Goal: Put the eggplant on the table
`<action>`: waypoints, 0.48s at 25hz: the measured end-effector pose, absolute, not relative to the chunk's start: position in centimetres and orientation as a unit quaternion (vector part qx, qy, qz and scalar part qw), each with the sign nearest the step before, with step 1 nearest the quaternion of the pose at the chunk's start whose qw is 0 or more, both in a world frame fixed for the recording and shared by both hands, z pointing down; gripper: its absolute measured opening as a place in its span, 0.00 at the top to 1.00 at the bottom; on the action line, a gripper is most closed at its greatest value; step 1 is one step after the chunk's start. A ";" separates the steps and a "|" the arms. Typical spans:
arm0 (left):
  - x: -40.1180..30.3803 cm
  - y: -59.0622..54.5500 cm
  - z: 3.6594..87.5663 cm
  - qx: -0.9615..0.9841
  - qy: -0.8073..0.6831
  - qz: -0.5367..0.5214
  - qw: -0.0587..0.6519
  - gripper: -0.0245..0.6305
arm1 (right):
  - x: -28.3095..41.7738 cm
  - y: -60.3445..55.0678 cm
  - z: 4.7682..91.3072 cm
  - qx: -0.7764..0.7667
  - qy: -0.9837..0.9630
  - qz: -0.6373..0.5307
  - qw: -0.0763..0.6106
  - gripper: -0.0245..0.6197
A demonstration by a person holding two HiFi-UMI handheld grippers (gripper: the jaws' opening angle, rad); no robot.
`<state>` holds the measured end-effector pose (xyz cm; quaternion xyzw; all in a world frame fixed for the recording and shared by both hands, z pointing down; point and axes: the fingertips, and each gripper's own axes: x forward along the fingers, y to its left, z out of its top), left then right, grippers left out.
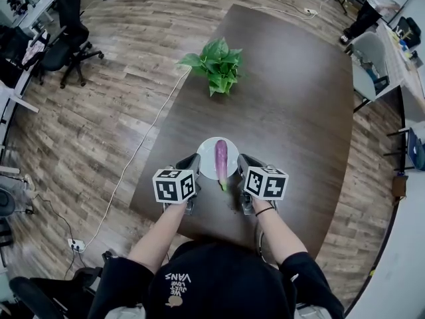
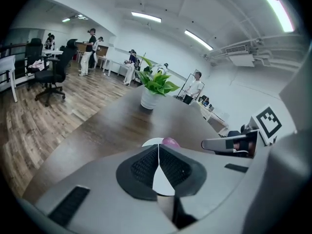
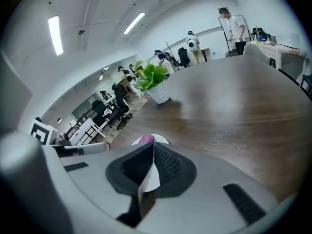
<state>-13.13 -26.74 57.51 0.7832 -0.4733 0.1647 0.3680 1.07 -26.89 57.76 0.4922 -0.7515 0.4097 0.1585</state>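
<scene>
**Q:** Report finger state.

**A:** Both sets are pressed together on a thin edge. My left gripper (image 1: 194, 162) pinches the left rim of the plate (image 1: 206, 153), and a white sliver of rim shows between its pads (image 2: 144, 167). My right gripper (image 1: 244, 162) pinches the right rim the same way, with the white edge tilted slightly in its grip.

**Q:** Locate the eggplant.

**A:** The eggplant (image 1: 221, 159) lies lengthwise on the plate, between my two grippers, near the front edge of the table (image 1: 299, 111). It does not yet rest on the wood. I cannot tell whether the plate's base touches the table.

**Q:** Describe it.

**A:** It is slender, glossy and purple, with a paler streak along its length. The green stem (image 1: 223, 185) points toward me and overhangs the near rim. I judge it smooth and round enough to roll freely.

**Q:** How do you do this step well?

**A:**
1. Hold both pinches equally firm. The rim is thin, and I judge a weak side would let the plate pivot.
2. Hold both sides at the same height so the eggplant does not roll off early.
3. Carry the plate over bare wood. The plant (image 1: 216, 64) stands well apart at the far end and is no obstacle.
4. Tilt slowly, low over the surface, toward one end of the eggplant, so that it slides rather than drops.
5. Watch the overhanging stem, which I expect to catch on the rim or touch down first.
</scene>
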 end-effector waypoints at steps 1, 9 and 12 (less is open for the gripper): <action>-13.2 -26.7 57.1 0.785 -0.476 0.161 0.363 0.94 | 1.0 -26.8 57.2 0.493 -0.756 0.402 0.156 0.93; -12.8 -25.3 53.6 0.801 -0.482 0.132 0.330 0.95 | 1.0 -25.3 54.2 0.490 -0.780 0.362 0.142 0.93; -12.1 -24.2 52.4 0.806 -0.480 0.123 0.324 0.95 | 1.2 -24.3 53.3 0.488 -0.787 0.351 0.138 0.93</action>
